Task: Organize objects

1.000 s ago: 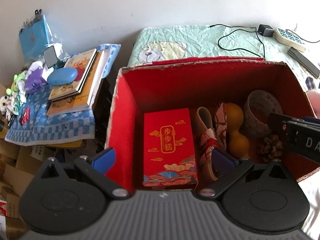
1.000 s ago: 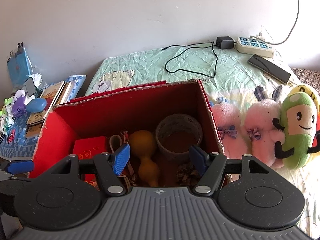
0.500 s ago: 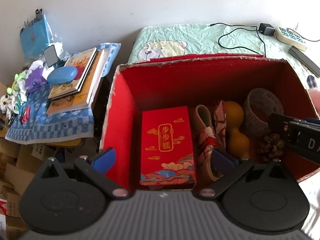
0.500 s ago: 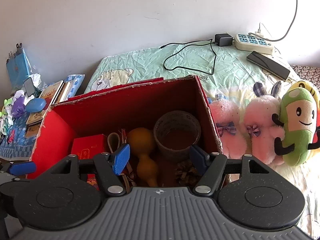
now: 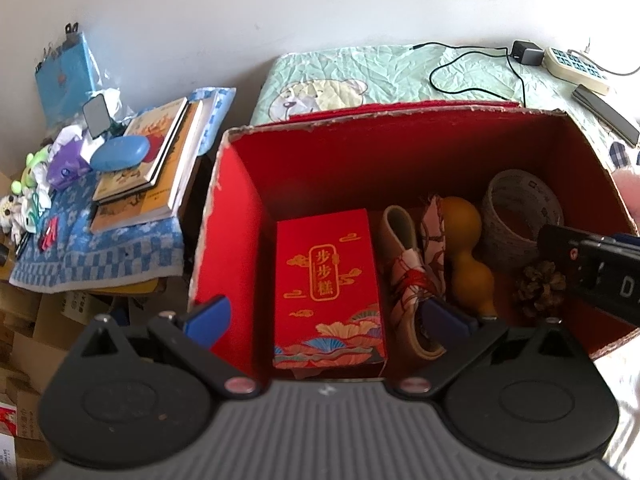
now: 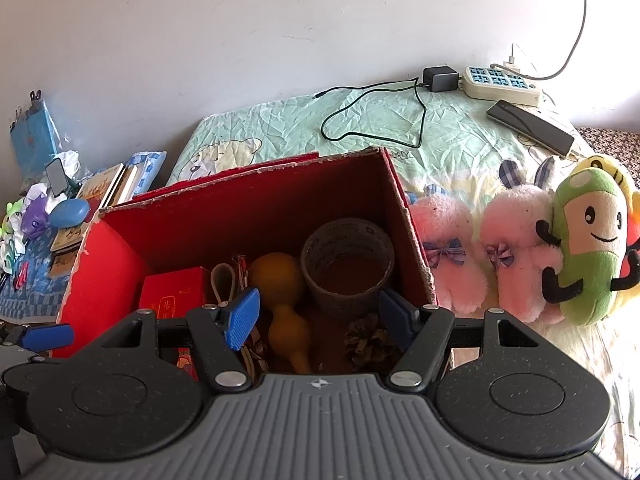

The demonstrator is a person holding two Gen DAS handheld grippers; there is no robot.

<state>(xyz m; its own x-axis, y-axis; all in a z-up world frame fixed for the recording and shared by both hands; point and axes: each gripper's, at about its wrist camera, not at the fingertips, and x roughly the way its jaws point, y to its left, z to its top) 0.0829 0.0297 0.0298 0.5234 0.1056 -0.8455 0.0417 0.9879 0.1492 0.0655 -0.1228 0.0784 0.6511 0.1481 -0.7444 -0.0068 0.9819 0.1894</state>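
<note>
Red box [image 5: 240, 216] now nearer, under both spread grippers (nothing gripped).

Red cardboard box [image 5: 240, 216], open-topped, frayed rim, standing on a bed. Contents, left to right:
- Red gift carton [image 5: 328, 284] with gold characters, lying flat by the left wall.
- Patterned fabric shoe [image 5: 408, 280], lying just beside the carton.
- Orange-brown gourd [image 5: 468, 256], lying beside the shoe.
- Woven cup [image 5: 516, 216], upright, in the far right corner.
- Pine cone [image 5: 540, 288], in front of the cup.

Outside, right of the box: two pink plush slippers [image 6: 480, 256], side by side, and a green plush toy [image 6: 588, 248] against them.
</note>
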